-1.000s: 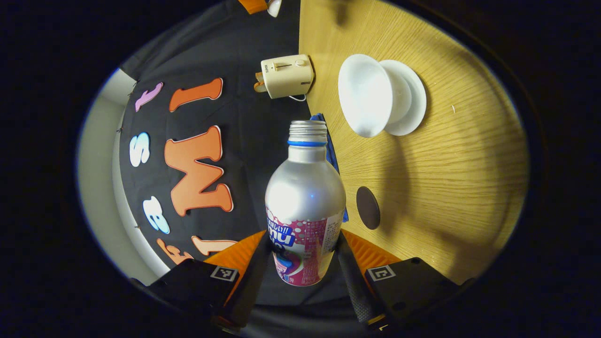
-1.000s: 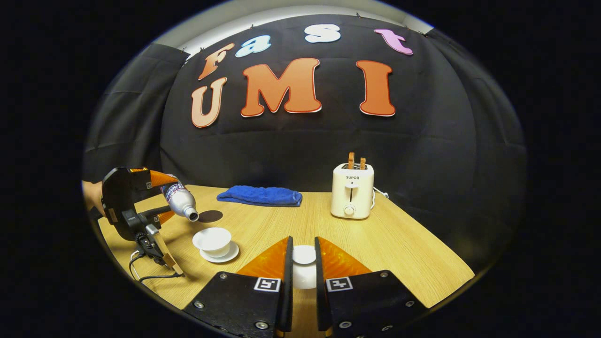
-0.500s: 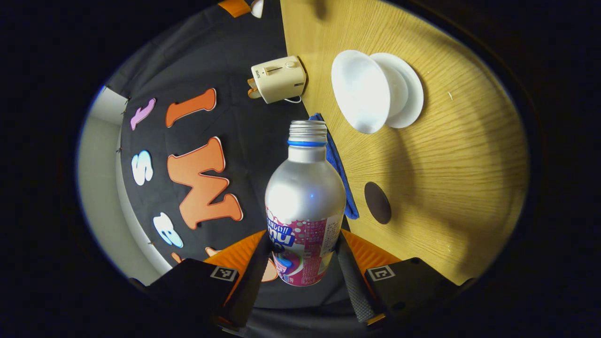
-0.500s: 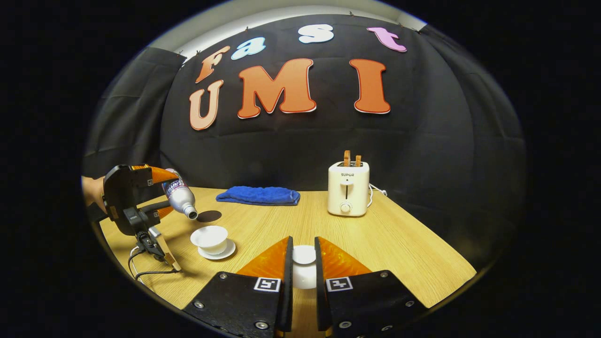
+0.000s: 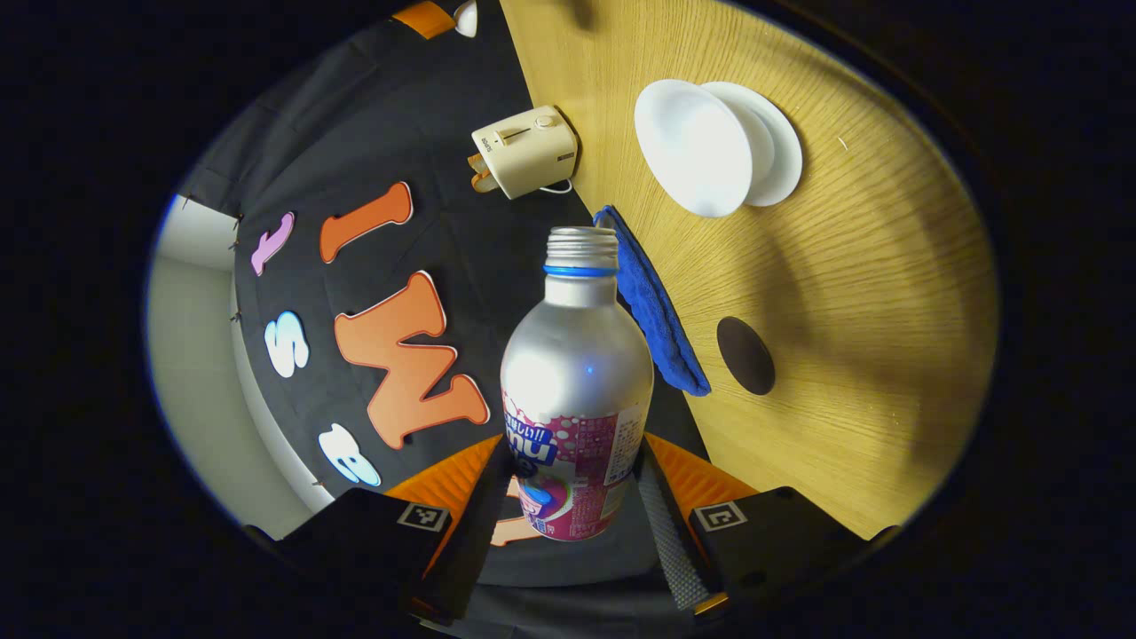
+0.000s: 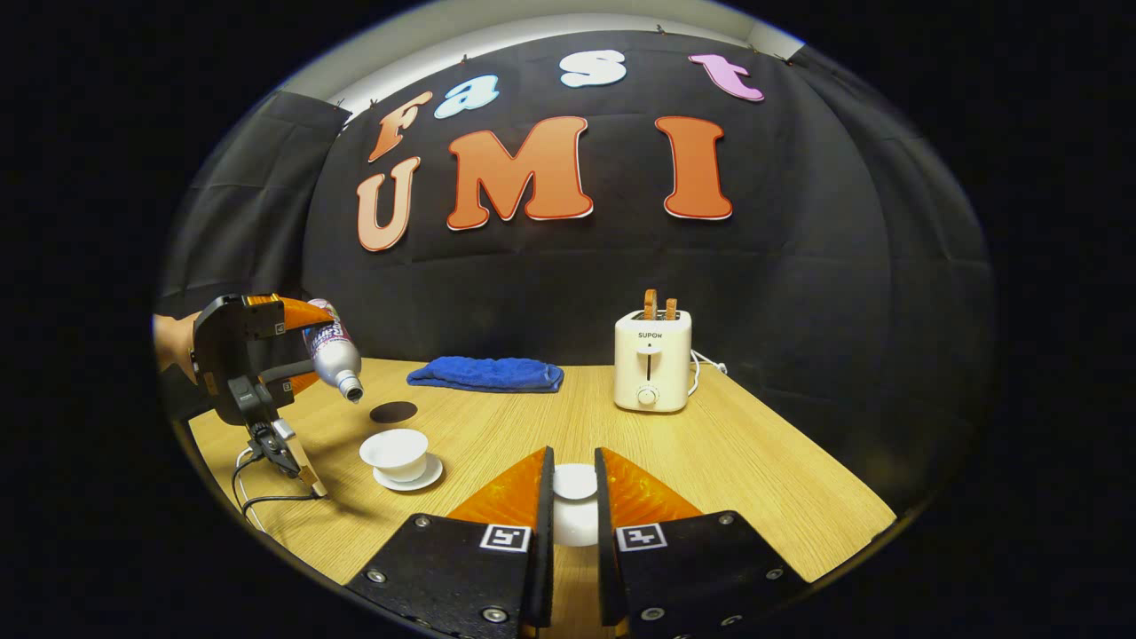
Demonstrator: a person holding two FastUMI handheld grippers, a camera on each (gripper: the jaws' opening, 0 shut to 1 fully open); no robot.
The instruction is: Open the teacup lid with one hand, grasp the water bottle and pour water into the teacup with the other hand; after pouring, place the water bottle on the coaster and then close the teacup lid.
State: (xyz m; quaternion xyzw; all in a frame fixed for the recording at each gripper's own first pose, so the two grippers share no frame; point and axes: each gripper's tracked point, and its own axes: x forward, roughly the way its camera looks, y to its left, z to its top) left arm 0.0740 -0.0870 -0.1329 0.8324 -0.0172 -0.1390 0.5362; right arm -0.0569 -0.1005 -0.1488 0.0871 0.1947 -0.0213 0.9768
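Bottle [image 5: 577,382] is clamped in the left gripper [image 5: 572,497]: both fingers are pressed on the labelled lower body, one on each side. The cap is off, a bare threaded neck with a blue ring is seen, and the mouth points to 12 o'clock in the left gripper view. In the right gripper view the same bottle [image 6: 335,355] is seen at 9 o'clock, held tilted with the mouth down and toward the teacup, above the table [image 6: 737,461] and apart from the cup. A hand [image 6: 173,342] is seen behind that gripper [image 6: 306,348].

Teacup [image 6: 395,448] is seen on its saucer [image 6: 424,479], uncovered, at roughly 8 o'clock in the right gripper view; in the left gripper view the cup [image 5: 692,146] and saucer [image 5: 777,155] sit at 1 o'clock. Whether water is in the cup cannot be told.

Lid [image 6: 575,513] is gripped between the right gripper [image 6: 573,515] fingers, jaws narrowed onto it from both sides, at 6 o'clock, well apart from the cup.

Coaster [image 5: 745,355], dark and round, is bare on the table at 3 o'clock in the left gripper view; in the right gripper view it [image 6: 393,411] lies just behind the cup, below the bottle mouth.

A blue cloth [image 6: 486,374] lies at the back edge, a toaster [image 6: 651,359] with two slices stands to its right.
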